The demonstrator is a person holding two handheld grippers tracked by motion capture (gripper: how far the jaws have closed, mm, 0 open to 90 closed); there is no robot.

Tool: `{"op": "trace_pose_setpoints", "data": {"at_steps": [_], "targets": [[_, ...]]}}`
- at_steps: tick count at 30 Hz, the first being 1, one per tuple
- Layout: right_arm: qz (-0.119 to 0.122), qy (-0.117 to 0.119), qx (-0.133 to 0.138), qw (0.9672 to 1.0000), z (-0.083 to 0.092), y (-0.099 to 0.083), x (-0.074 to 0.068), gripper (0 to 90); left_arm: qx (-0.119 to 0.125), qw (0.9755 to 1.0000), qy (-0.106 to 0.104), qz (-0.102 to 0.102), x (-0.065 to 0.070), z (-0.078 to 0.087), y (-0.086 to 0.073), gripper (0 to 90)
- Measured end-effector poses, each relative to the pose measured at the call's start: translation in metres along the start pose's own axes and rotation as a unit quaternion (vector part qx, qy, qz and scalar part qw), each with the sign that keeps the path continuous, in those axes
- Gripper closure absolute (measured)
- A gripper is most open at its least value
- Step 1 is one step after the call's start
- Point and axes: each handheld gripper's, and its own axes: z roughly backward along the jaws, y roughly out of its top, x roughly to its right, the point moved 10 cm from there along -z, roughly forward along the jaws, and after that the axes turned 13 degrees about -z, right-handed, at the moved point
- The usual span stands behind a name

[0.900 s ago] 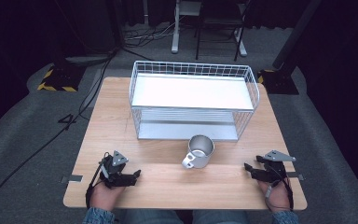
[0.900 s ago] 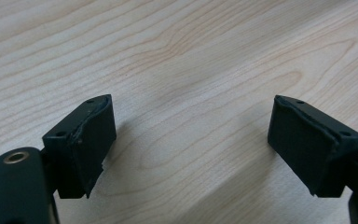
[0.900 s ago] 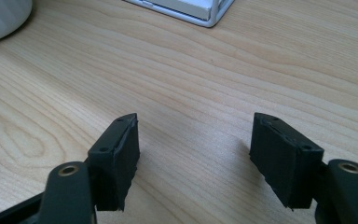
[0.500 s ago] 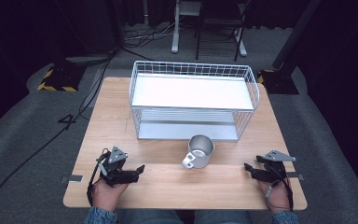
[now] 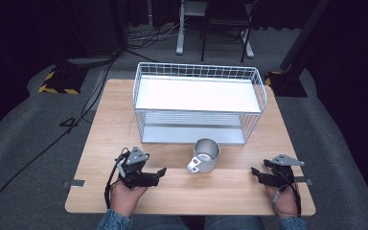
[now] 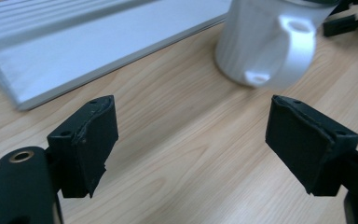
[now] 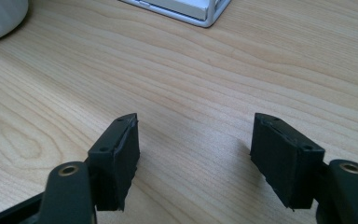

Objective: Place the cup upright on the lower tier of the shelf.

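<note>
A white mug [image 5: 205,154] stands upright on the wooden table [image 5: 110,124], its handle turned toward the near left. My left gripper [image 5: 162,173] lies low on the table to the mug's left, pointing at it, a short gap away. In the left gripper view my left gripper [image 6: 191,135] is open with bare wood between the jaws, and the mug [image 6: 265,42] with its handle stands just ahead. My right gripper [image 5: 254,171] rests at the near right, pointing left. In the right gripper view my right gripper [image 7: 196,149] is open over bare wood, with the mug's edge [image 7: 0,16] at the far left.
A white wire basket rack [image 5: 199,67] with an upper shelf and a lower shelf stands across the back middle of the table, right behind the mug. Its base edge [image 6: 98,51] lies ahead of the left gripper. Cables cross the dark floor at the left.
My left gripper has slid to the right along the table, closer to the mug. The right gripper and the mug have stayed in place.
</note>
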Motion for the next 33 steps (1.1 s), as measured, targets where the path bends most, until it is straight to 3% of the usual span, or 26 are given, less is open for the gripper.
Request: {"op": "trace_pose_setpoints", "data": {"at_steps": [13,20,28,33], "targets": [[-0.001,-0.001,0.000,1.0000,0.000,0.000,0.000,33.2,0.028,0.9987,-0.041,-0.013,0.032,-0.023,0.032,20.6],[-0.002,-0.002,0.001,1.0000,0.000,0.000,0.000,33.2,0.019,0.9977,-0.058,-0.028,0.047,-0.044,0.035,21.0],[-0.005,-0.005,0.001,1.0000,0.000,0.000,0.001,33.2,0.010,0.9972,-0.067,-0.032,0.054,-0.064,0.034,22.8],[-0.008,-0.006,0.001,0.9999,0.000,0.000,0.001,33.2,0.010,0.9977,-0.058,-0.034,0.054,-0.071,0.035,32.1]]}}
